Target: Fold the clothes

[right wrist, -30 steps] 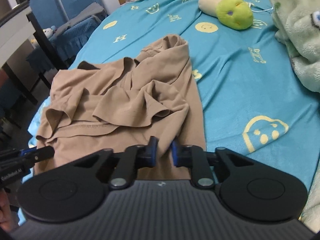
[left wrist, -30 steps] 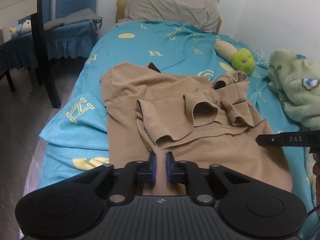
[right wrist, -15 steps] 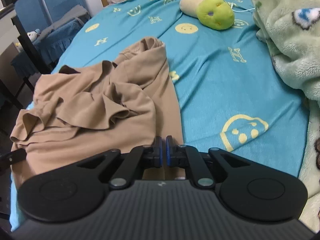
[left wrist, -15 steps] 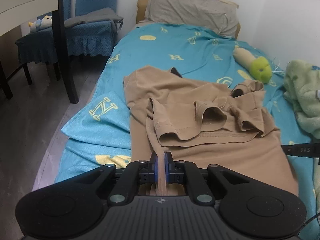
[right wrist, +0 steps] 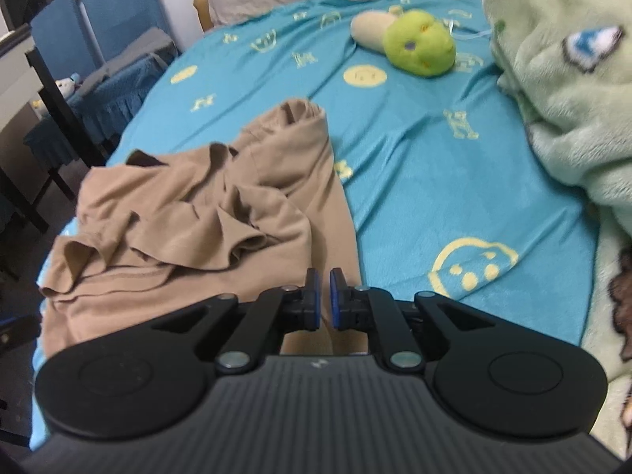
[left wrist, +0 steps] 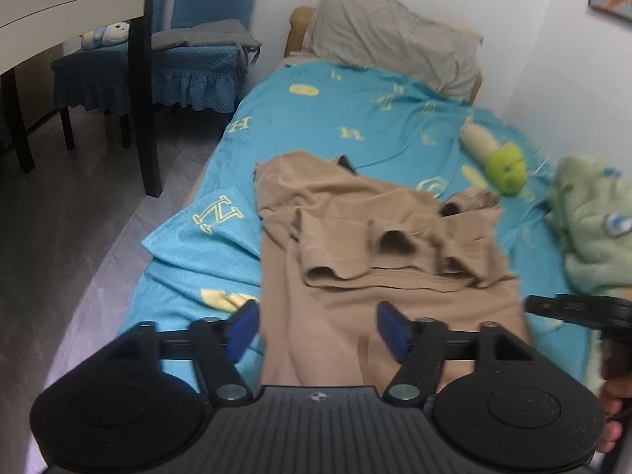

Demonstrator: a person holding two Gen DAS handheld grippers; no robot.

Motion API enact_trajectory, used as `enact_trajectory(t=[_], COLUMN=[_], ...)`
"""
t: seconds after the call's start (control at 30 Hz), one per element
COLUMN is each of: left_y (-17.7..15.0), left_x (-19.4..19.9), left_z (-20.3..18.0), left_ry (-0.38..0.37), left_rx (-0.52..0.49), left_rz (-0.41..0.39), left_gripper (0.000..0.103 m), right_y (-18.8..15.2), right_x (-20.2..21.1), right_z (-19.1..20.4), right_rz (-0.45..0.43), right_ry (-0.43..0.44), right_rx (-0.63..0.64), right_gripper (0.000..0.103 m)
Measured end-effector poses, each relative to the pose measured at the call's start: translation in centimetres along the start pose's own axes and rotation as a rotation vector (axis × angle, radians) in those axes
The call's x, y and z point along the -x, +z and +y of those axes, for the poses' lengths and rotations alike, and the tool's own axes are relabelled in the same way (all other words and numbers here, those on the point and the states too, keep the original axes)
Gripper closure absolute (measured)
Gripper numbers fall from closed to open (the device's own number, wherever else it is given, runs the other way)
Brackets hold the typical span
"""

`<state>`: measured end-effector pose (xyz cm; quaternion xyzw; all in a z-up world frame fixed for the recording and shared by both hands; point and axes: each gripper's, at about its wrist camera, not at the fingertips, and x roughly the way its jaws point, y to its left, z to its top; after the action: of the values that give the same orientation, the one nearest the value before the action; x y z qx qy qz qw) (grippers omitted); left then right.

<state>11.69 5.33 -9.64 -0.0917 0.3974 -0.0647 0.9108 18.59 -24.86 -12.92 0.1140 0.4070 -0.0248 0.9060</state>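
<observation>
A tan shirt [left wrist: 379,245] lies rumpled on the blue bedsheet [left wrist: 347,118], its near hem running down under my grippers. My left gripper [left wrist: 318,330] is open, its blue pads wide apart over the near left part of the hem, holding nothing. In the right wrist view the tan shirt [right wrist: 205,213] lies to the left. My right gripper [right wrist: 323,299] is shut, pinching the shirt's near right edge between its pads. The right gripper's tip also shows in the left wrist view [left wrist: 568,308].
A green plush toy [right wrist: 418,43] and a grey pillow [left wrist: 395,35] lie at the head of the bed. A pale green fleece blanket [right wrist: 572,91] is heaped on the right. A blue-covered chair [left wrist: 166,63] and a dark table leg [left wrist: 146,110] stand left of the bed.
My left gripper has opened and let go of the shirt hem. Both grippers have drawn back toward the foot of the bed. My right gripper stays shut on the shirt edge.
</observation>
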Motion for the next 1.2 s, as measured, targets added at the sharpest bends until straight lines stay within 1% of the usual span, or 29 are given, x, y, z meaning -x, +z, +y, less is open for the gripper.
enact_trajectory(t=[0.03,0.1,0.13,0.17,0.2,0.23,0.27,0.43,0.6,0.63,0.8,0.87,0.9,0.93,0.97,1.0,1.03,1.1,1.13,1.2], left_y=[-0.4,-1.3,-1.8,-2.4,-3.0,-3.5,-3.8,-5.2,-6.5,-6.7,-7.0,-7.1,-7.1,-7.0,-7.1,-7.2,-7.3,-7.6,-7.7,-8.0], left_x=[0.7,1.7,1.9,2.1,2.2,2.0,1.8,0.0,-2.7,-2.9,-3.2,-3.2,-3.2,-3.2,-3.0,-2.8,-2.5,-2.3,-2.4,-2.9], left_z=[-0.2,-0.5,-0.6,-0.6,-0.5,-0.3,0.0,2.1,4.1,4.3,4.9,5.1,5.2,5.3,5.5,5.7,6.0,6.1,5.9,5.3], left_ry=[-0.022,-0.069,-0.092,-0.110,-0.122,-0.131,-0.136,-0.168,-0.178,-0.182,-0.181,-0.171,-0.174,-0.180,-0.189,-0.202,-0.215,-0.219,-0.206,-0.174], left_rx=[0.018,0.059,0.088,0.120,0.154,0.189,0.225,0.430,0.625,0.651,0.724,0.749,0.755,0.758,0.771,0.791,0.812,0.827,0.815,0.786], left_rz=[0.003,0.021,0.035,0.051,0.070,0.093,0.116,0.216,0.302,0.305,0.249,0.209,0.196,0.186,0.169,0.148,0.131,0.135,0.157,0.233], left_gripper=[0.018,0.016,0.014,0.013,0.013,0.013,0.013,0.012,0.012,0.012,0.013,0.017,0.028,0.041,0.045,0.053,0.057,0.056,0.056,0.053], right_y=[0.0,-0.1,-0.1,-0.2,-0.4,-0.7,-1.0,-1.9,-1.8,-1.7,-1.8,-1.8,-1.9,-2.0,-2.2,-2.4,-2.6,-3.4,-3.9,-5.0], right_x=[0.6,1.8,2.5,3.1,3.8,4.5,5.3,8.1,8.6,8.5,7.3,6.7,6.4,6.2,6.1,5.9,5.7,5.3,5.1,4.7], right_z=[0.0,0.1,0.2,0.4,0.5,0.6,0.7,1.0,0.1,-0.1,-1.5,-1.9,-2.2,-2.4,-2.7,-3.0,-3.2,-3.6,-3.4,-2.9], right_rz=[-0.009,-0.026,-0.031,-0.035,-0.041,-0.052,-0.067,-0.115,-0.124,-0.121,-0.079,-0.056,-0.046,-0.036,-0.025,-0.011,0.007,0.056,0.086,0.145], right_ry=[0.006,0.029,0.038,0.049,0.067,0.087,0.104,0.124,0.161,0.172,0.213,0.224,0.232,0.241,0.253,0.269,0.295,0.354,0.375,0.417], right_rx=[-0.004,-0.009,-0.008,-0.004,-0.001,-0.002,-0.005,-0.012,-0.108,-0.134,-0.252,-0.295,-0.320,-0.346,-0.373,-0.404,-0.441,-0.523,-0.552,-0.611], right_gripper=[0.093,0.092,0.088,0.065,0.048,0.014,0.001,0.000,0.000,0.000,0.000,0.000,0.000,0.000,0.000,0.000,0.000,0.000,0.000,0.000])
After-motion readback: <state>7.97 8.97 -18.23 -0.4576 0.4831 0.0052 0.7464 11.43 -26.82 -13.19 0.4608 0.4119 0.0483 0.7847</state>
